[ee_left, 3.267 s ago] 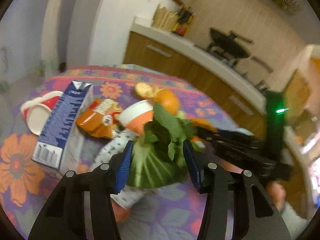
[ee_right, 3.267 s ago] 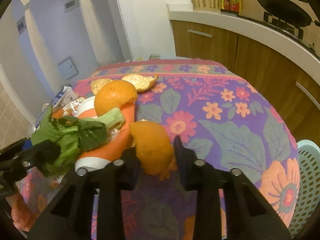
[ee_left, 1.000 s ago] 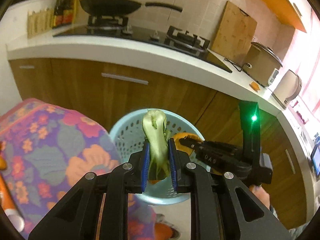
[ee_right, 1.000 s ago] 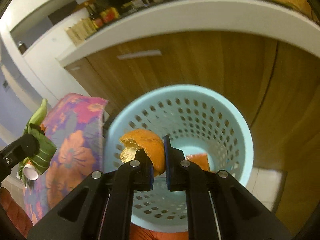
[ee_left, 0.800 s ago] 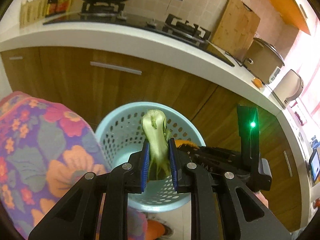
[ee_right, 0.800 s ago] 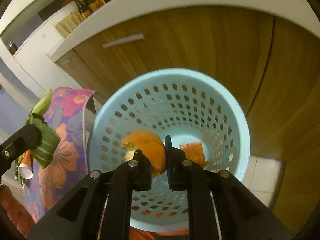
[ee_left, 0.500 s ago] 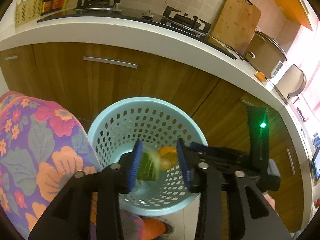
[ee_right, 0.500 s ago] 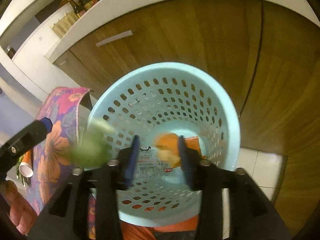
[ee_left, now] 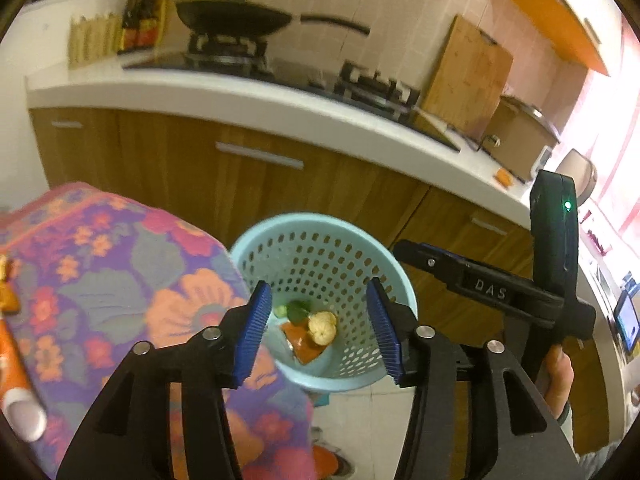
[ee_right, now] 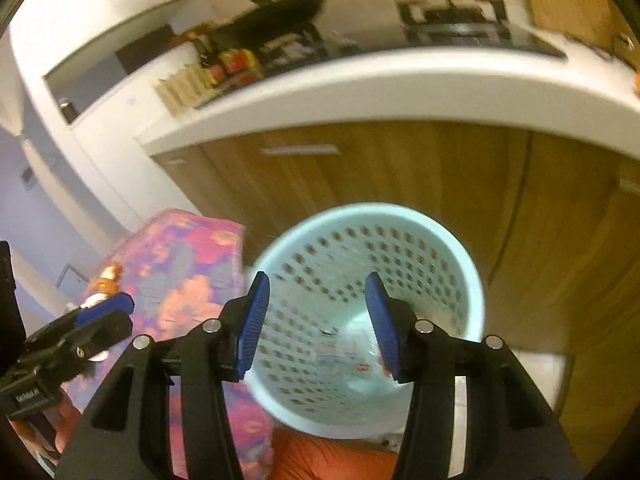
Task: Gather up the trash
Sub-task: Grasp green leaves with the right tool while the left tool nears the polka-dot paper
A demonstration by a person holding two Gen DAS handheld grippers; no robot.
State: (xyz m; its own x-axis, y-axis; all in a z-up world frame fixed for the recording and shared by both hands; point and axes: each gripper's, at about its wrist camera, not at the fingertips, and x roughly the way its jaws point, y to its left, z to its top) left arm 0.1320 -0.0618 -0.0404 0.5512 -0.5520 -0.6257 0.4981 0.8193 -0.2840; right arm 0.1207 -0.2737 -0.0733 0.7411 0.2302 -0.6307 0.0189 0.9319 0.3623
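Left tongs (ee_left: 318, 322) released, nothing between the pads; right tongs (ee_right: 316, 320) likewise spread and bare. Both hang over the basket (ee_left: 276, 230), which stands on the floor against the tabletop (ee_left: 112, 264) edge.

In the basket bottom: peel (ee_left: 322, 326), greens (ee_left: 296, 310) at its 10 o'clock, an orange wrapper (ee_left: 300, 344) at its 7.

Trash left on the tabletop: a tube (ee_left: 16, 376) at 9 o'clock of the left view, near the edge. Likely light, smooth, inclined to roll; best pinched across its middle.

Room: cabinet fronts (ee_left: 168, 160) close behind the basket at 12 o'clock; the cloth edge overhangs the rim at 9. The two tongs sit near each other, so swing back one at a time.
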